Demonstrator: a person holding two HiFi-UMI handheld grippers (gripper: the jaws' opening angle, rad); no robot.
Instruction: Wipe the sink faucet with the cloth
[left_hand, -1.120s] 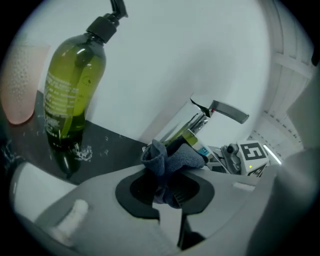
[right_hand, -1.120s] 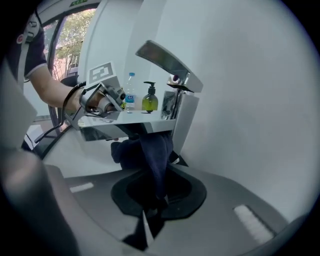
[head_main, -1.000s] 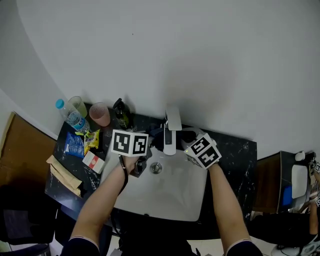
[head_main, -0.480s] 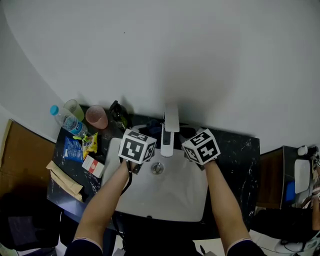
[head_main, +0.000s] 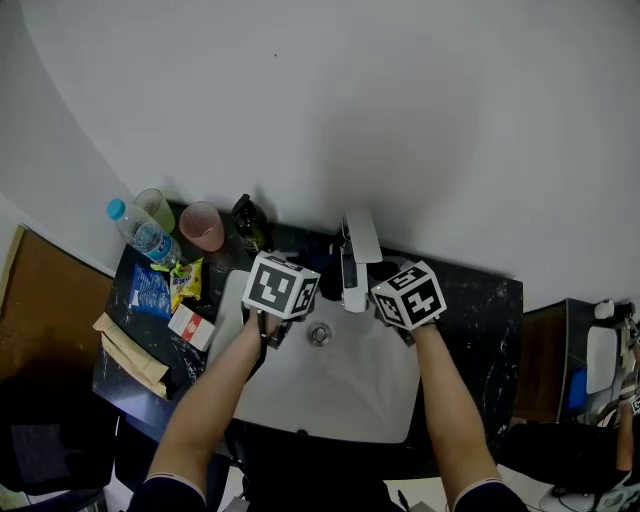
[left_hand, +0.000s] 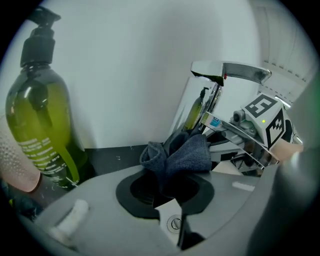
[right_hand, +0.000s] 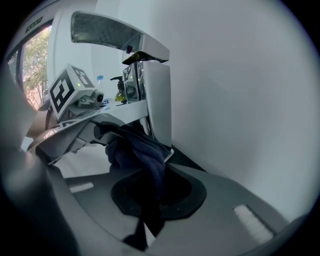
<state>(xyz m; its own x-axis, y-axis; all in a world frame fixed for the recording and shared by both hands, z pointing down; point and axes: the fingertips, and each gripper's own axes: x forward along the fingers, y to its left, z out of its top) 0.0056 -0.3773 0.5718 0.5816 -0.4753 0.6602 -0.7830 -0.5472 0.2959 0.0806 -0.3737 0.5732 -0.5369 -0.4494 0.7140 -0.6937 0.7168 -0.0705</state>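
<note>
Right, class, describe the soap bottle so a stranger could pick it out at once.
Find the white sink in the dark counter. Left of the faucet, containers stand along the wall, and the soap bottle is the one nearest the faucet. Only it has a black pump and olive-green liquid; beside it are a pink cup and a blue-capped water bottle.

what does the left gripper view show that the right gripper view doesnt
Only the left gripper view: a pink cup's edge and the right gripper's marker cube.
Only the right gripper view: a window with trees and the left gripper's marker cube.
Both: the chrome faucet, the white wall, the green soap bottle (tiny in the right view), and the dark blue cloth, clamped in each gripper's jaws.
</note>
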